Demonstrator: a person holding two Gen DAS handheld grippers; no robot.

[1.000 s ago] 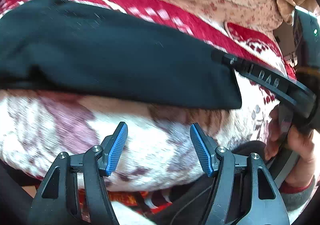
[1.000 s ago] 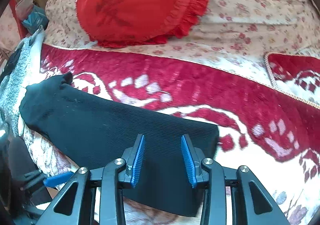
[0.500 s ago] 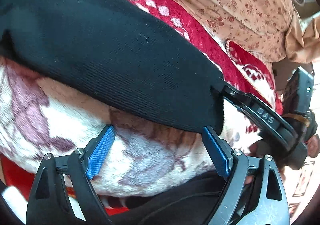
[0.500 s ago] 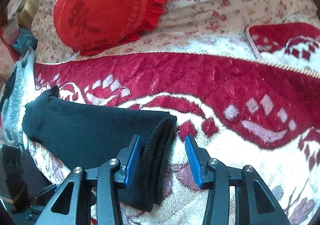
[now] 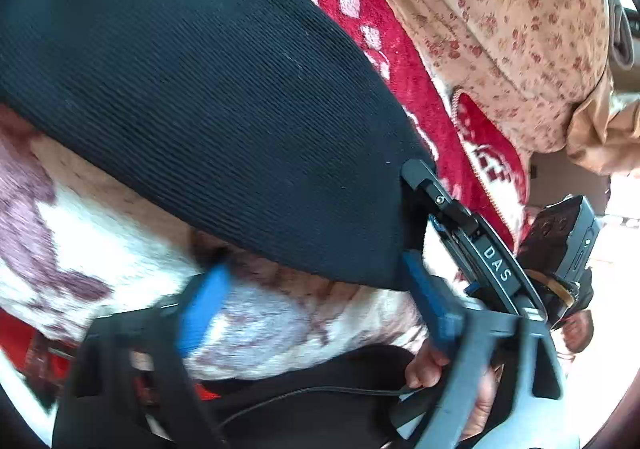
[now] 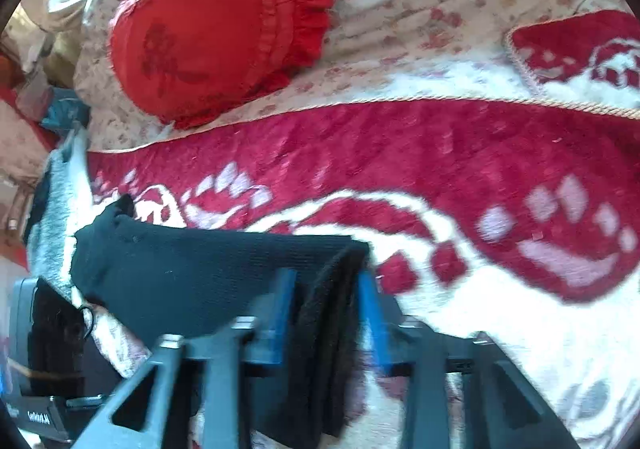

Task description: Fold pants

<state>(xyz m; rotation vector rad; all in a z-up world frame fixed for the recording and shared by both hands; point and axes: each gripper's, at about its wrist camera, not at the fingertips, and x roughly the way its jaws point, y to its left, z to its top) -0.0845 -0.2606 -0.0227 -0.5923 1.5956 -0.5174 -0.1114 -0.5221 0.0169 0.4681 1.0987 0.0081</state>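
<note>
so the black pants [image 6: 184, 281] are lying on a bed, on top of a fuzzy red and white blanket [image 6: 440, 169]. in the right wrist view they run from about 9 o'clock across to the centre, already doubled over into a long ribbed strip, and the thick folded end stands on edge right between the blue pads of the right gripper [image 6: 326, 313]. the pads sit against both sides of that bundle, so it's clamped onto the pants there, though the frame is a bit smeary

left wrist view is mostly filled by the same pants [image 5: 192, 89], stretching from 10 o'clock down toward 4 o'clock. the left gripper [image 5: 316, 309] has its blue fingers spread wide apart with nothing between them, just blanket [image 5: 100, 233] under it, and the lower hem of the pants lies just above the fingertips. its right-hand finger looks like it's at or touching the corner of the fabric, can't tell which. also blurry

the other gripper [image 5: 472, 233] shows in that view at around 4 o'clock, biting the corner of the pants, with the person's hand [image 5: 432, 365] below it at 5 o'clock

up at 11 o'clock in the right view there's a round red frilly cushion [image 6: 216, 29] on a flowery cream bedsheet [image 6: 440, 1], well away from the pants
</note>
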